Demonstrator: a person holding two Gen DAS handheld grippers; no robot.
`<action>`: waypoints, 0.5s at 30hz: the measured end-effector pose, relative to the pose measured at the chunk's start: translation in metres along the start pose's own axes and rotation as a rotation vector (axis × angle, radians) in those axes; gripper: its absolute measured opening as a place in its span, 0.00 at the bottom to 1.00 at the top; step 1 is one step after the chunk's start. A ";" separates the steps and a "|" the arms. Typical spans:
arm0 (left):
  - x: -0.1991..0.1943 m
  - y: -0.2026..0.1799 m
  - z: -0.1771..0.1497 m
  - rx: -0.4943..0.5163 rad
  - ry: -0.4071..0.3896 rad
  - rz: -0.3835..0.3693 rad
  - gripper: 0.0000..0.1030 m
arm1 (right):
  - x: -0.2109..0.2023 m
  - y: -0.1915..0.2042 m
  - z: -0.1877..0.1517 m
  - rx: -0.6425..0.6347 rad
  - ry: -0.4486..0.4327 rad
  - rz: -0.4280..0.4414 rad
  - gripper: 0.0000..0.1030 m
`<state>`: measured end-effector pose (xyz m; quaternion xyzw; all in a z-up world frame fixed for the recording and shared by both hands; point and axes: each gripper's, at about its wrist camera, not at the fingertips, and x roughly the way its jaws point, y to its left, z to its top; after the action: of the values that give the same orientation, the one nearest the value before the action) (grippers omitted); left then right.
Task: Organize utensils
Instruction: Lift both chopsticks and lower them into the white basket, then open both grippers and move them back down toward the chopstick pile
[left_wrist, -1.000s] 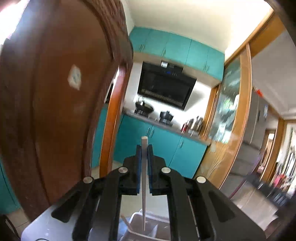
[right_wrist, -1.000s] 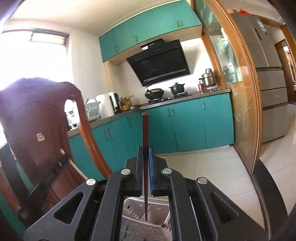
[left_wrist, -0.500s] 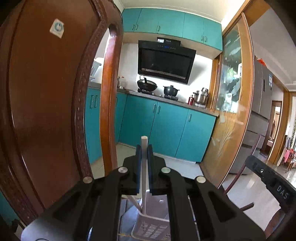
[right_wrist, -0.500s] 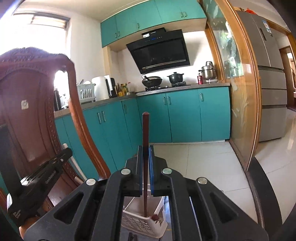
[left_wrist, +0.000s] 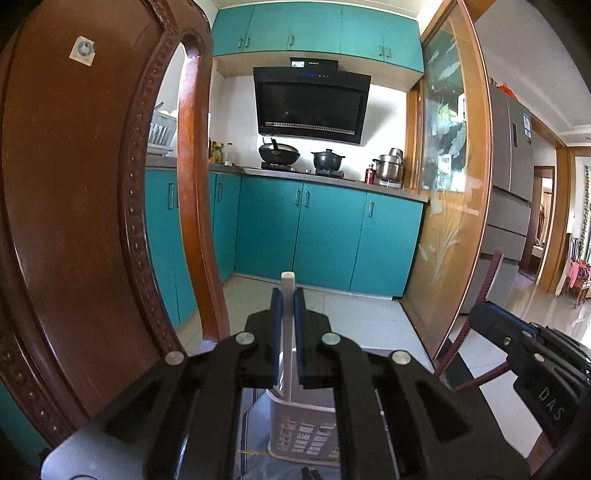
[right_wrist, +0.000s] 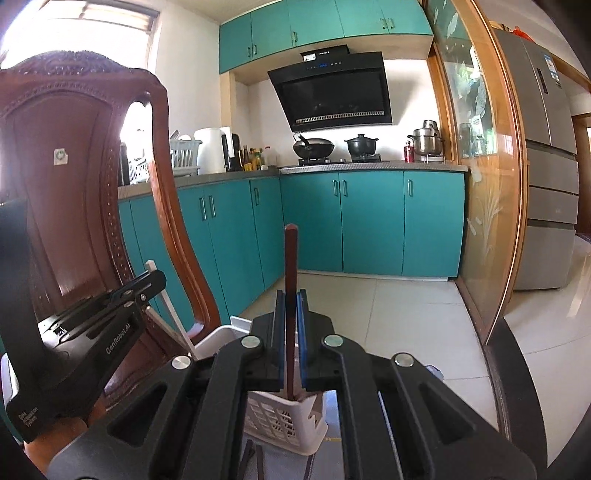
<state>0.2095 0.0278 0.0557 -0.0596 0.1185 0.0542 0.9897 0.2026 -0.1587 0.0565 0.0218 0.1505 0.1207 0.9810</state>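
Teal kitchen cabinets fill the background, but nearest to me the work is all at my fingertips: my left gripper (left_wrist: 288, 328) is pinched tight on a white chopstick (left_wrist: 287, 295), square-ended and matte like plastic, and my right gripper (right_wrist: 291, 325) is clamped the same way on a dark reddish-brown chopstick (right_wrist: 290, 266) with a smooth lacquered look. I hold both upright, I judge, so their lower ends can slide straight down into the white utensil basket (right_wrist: 284, 417) just below, a slotted plastic caddy with perforated walls; both lower ends are already at or inside its rim (how deep, I cannot tell). A few dark sticks (right_wrist: 255, 459) lie on the table beside the basket, probably next to sort. Close on my left rises a carved wooden chair back (left_wrist: 74, 203), glossy and beaded along its edge. Farther off stand the black range hood (left_wrist: 312, 99) and steel fridge (right_wrist: 546, 166).
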 end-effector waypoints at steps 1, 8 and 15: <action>-0.001 0.002 -0.002 0.001 0.002 -0.001 0.07 | -0.001 0.000 -0.001 -0.003 0.000 -0.003 0.06; -0.012 0.005 -0.003 0.008 -0.019 -0.015 0.10 | -0.022 -0.001 0.002 -0.029 -0.052 -0.018 0.36; -0.041 0.011 -0.009 0.030 -0.062 -0.030 0.23 | -0.078 0.014 -0.005 -0.127 -0.144 0.003 0.40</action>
<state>0.1668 0.0333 0.0560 -0.0450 0.0874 0.0393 0.9944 0.1256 -0.1642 0.0754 -0.0314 0.0714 0.1298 0.9885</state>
